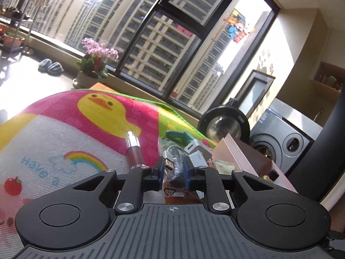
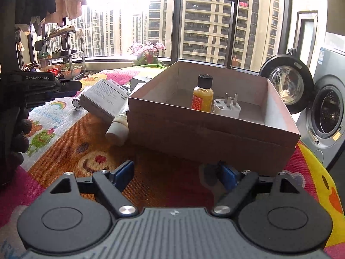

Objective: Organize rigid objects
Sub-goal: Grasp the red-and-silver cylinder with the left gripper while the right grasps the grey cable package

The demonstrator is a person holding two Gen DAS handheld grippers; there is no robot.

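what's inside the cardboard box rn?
Inside the cardboard box: an amber bottle with a black cap, standing upright, and a white plug adapter beside it. The box's near wall hides the floor in front of them.

- An open brown cardboard box [image 2: 212, 127] sits on a colourful cartoon-print play mat [image 2: 71, 138].
- Inside the box, a small amber bottle with a black cap [image 2: 202, 93] stands upright, just beside a white plug adapter [image 2: 226, 107].
- The right gripper [image 2: 177, 173] hovers before the box, jaws wide apart, nothing between them.
- A white cylindrical tube [image 2: 116, 130] lies at the box's left wall.
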